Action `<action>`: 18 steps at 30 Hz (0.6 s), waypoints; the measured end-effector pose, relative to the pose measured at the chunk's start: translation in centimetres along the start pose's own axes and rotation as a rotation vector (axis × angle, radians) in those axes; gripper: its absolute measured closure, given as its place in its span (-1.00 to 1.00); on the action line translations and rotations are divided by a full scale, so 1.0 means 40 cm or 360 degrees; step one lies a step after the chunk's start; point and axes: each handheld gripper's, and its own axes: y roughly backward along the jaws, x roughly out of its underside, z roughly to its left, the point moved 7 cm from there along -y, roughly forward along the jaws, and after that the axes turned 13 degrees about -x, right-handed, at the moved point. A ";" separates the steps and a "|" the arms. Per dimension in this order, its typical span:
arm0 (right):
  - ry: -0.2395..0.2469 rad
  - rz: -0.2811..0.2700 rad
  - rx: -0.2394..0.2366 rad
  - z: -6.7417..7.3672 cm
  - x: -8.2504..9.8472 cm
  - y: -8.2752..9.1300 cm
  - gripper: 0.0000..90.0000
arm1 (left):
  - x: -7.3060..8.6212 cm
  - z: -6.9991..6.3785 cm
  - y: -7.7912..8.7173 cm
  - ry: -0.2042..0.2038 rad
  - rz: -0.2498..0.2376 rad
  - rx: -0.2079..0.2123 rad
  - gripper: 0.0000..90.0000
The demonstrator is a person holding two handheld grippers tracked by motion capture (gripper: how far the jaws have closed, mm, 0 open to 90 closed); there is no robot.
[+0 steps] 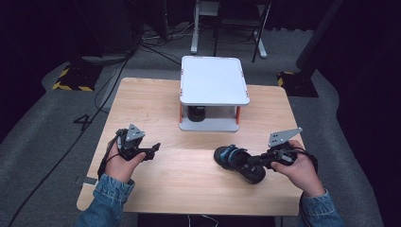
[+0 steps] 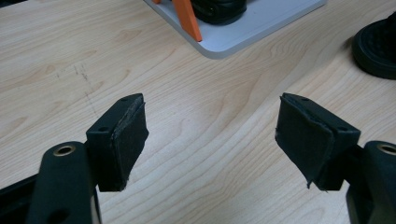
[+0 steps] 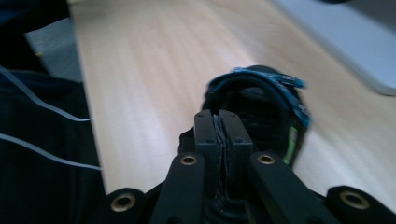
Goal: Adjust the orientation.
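- The black sandal with blue straps lies on the wooden table, in front of the white two-tier rack and slightly to the rack's right, on the person's side.
- The right gripper sits at the sandal's heel end, on the side away from the rack. Its jaws are pressed fully together, pad against pad.
- In the right gripper view the closed jaw tips meet at the rear edge of the sandal. Whether a thin part of the sandal, such as the heel strap, is pinched between the pads cannot be told; the picture is blurred there.
- The right hand holds that gripper low over the table, pointing toward the sandal's toe end.
- The left gripper is well apart from the sandal, in front of the rack and off to its left. Its jaws stand wide apart with nothing between them.
- In the left gripper view, bare table surface shows between the two pads; the rack's lower shelf lies ahead, and the sandal's toe is at the far right.
- A dark object stands on the rack's lower shelf, under the top plate.
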 end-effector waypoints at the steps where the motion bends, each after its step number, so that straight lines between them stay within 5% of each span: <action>1: 0.0009 0.0012 -0.0027 0.007 0.000 -0.008 0.94 | -0.001 -0.003 -0.001 -0.0003 0.0005 0.0012 -0.44; 9: 0.0102 0.0037 -0.0274 0.059 -0.021 -0.095 0.93 | -0.002 -0.007 -0.007 -0.0009 0.0003 0.0012 -0.44; 14: 0.0103 0.0105 -0.0361 0.063 -0.011 -0.143 0.93 | 0.000 -0.003 -0.003 -0.0003 0.0006 0.0012 -0.44; 18: 0.0115 0.0222 -0.0355 0.069 -0.001 -0.171 0.93 | 0.003 -0.002 -0.003 -0.0001 0.0011 0.0011 -0.44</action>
